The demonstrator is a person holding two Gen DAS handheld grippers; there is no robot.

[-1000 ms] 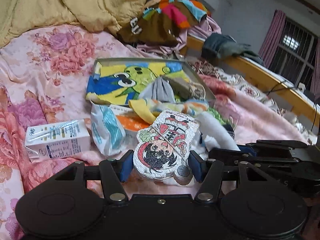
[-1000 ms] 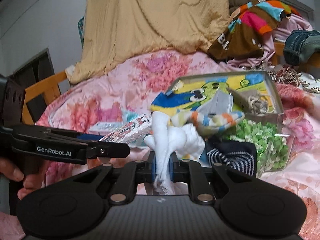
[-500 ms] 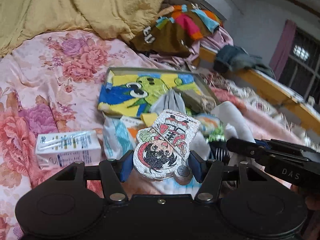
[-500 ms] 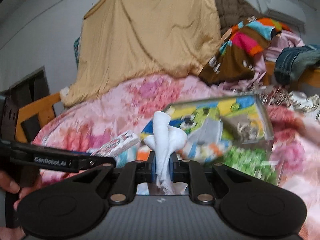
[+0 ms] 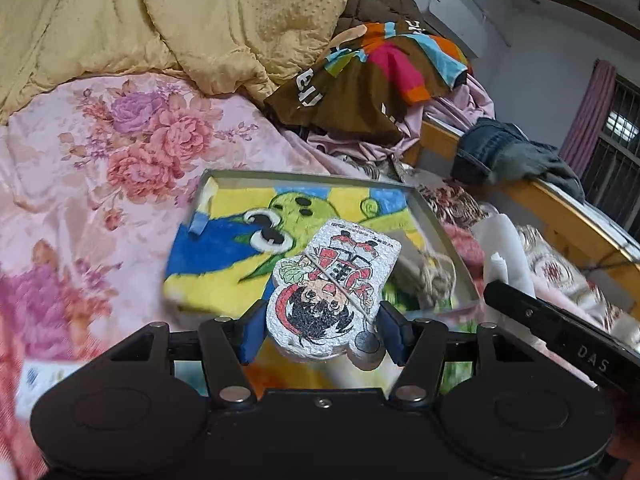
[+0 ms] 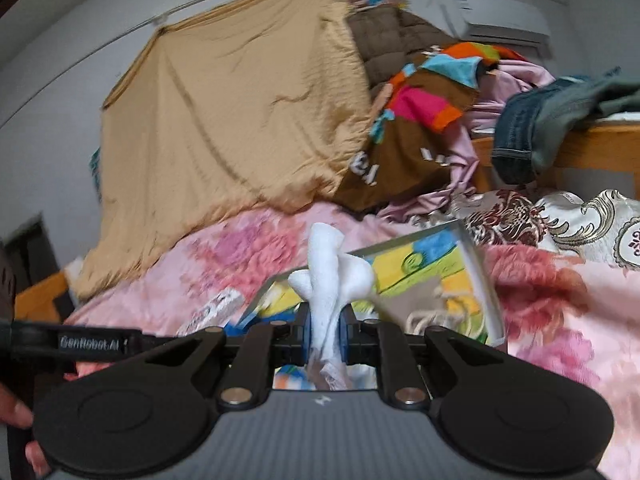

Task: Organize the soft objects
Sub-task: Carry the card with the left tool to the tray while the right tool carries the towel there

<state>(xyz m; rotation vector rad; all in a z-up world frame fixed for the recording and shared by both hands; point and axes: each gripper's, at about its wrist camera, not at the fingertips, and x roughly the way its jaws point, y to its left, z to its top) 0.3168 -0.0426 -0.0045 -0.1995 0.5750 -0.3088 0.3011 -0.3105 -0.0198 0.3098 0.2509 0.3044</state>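
My left gripper (image 5: 322, 336) is shut on a white foam cartoon-figure sponge (image 5: 332, 292) and holds it above the near edge of a grey tray (image 5: 304, 178). The tray holds a yellow, blue and green cartoon towel (image 5: 224, 252). My right gripper (image 6: 324, 332) is shut on a bunched white cloth (image 6: 328, 276), lifted in front of the same tray (image 6: 476, 264). The right gripper's body and the white cloth (image 5: 504, 256) also show at the right of the left wrist view.
The bed has a pink floral cover (image 5: 100, 168). A tan quilt (image 5: 160, 20) and a pile of colourful clothes (image 5: 380, 76) lie beyond the tray. A wooden bed rail (image 5: 560, 216) with jeans on it runs along the right.
Both grippers have lifted and moved forward toward the tray with their loads. The milk carton and loose items on the bed have dropped out of view below.
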